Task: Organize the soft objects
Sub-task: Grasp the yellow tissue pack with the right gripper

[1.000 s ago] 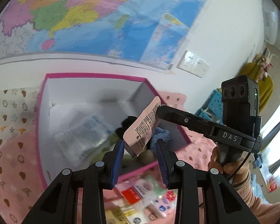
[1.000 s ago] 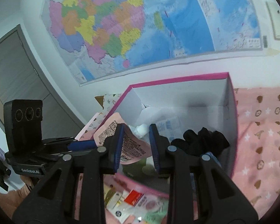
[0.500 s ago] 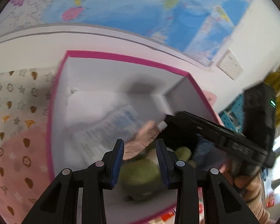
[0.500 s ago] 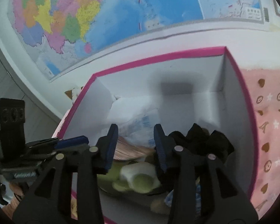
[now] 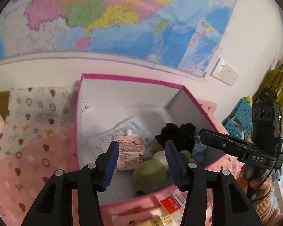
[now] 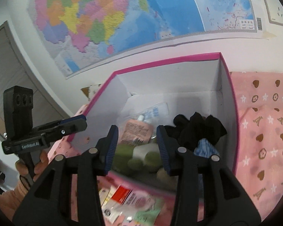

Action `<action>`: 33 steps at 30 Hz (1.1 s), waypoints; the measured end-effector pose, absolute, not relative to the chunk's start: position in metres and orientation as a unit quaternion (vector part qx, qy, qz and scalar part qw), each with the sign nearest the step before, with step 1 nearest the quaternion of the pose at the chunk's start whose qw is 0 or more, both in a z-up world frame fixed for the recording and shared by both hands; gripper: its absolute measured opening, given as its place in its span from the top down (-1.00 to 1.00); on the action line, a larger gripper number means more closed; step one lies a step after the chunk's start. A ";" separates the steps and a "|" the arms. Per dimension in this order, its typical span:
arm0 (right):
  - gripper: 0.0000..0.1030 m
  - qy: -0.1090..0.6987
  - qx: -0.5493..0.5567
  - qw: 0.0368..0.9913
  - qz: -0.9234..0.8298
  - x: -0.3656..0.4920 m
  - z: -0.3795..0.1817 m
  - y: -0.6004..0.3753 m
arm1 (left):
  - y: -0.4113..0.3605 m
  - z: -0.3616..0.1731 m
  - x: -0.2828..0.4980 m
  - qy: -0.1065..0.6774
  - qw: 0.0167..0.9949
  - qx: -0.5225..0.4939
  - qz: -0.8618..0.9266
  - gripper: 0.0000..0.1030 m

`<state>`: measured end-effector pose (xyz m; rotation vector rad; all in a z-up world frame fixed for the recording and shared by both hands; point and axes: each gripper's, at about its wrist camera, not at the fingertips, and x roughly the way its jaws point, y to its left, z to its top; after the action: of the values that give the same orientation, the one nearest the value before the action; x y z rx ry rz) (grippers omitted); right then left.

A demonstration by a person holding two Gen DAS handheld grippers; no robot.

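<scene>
A white box with a pink rim [image 5: 130,79] [image 6: 166,61] holds the soft things. A pink pouch [image 5: 130,154] [image 6: 139,130] lies free inside it on a white plastic package [image 5: 122,130] [image 6: 156,110]. Beside it are a green plush [image 5: 149,173] [image 6: 122,150], a black cloth [image 5: 177,133] [image 6: 198,126] and a blue checked cloth [image 5: 198,146] [image 6: 205,146]. My left gripper [image 5: 141,146] hovers over the box's near side, jaws opening, pads touching nothing. My right gripper [image 6: 137,131] hovers beside it, jaws also opening, nothing gripped.
The box stands on a pink patterned cloth [image 6: 264,131] against a wall with a map [image 5: 122,18]. Several small packets [image 6: 126,201] lie in front of the box. A blue basket [image 5: 239,118] stands off to the right.
The pink pouch, held up above the box a second ago, now lies inside it. Both grippers dipped toward the box and drew back; the left jaws stand clearly wider.
</scene>
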<state>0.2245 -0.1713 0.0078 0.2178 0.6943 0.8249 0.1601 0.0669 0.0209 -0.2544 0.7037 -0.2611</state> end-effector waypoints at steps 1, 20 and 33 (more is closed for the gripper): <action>0.13 0.327 0.103 0.851 0.397 0.220 0.009 -0.173 | 0.067 0.025 0.151 0.335 0.926 -0.122 -0.129 -0.05; 0.12 0.360 0.047 0.806 0.467 0.128 -0.038 -0.149 | 0.068 -0.021 0.065 0.361 0.916 -0.129 -0.120 -0.14; 0.12 0.399 0.029 0.782 0.478 0.120 -0.073 -0.111 | 0.074 -0.053 0.051 0.398 0.895 -0.163 -0.118 -0.14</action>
<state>0.1202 -0.1113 -0.0735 0.0624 0.8622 1.0313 0.0509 0.0741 -0.0525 -0.3373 0.8241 -0.2446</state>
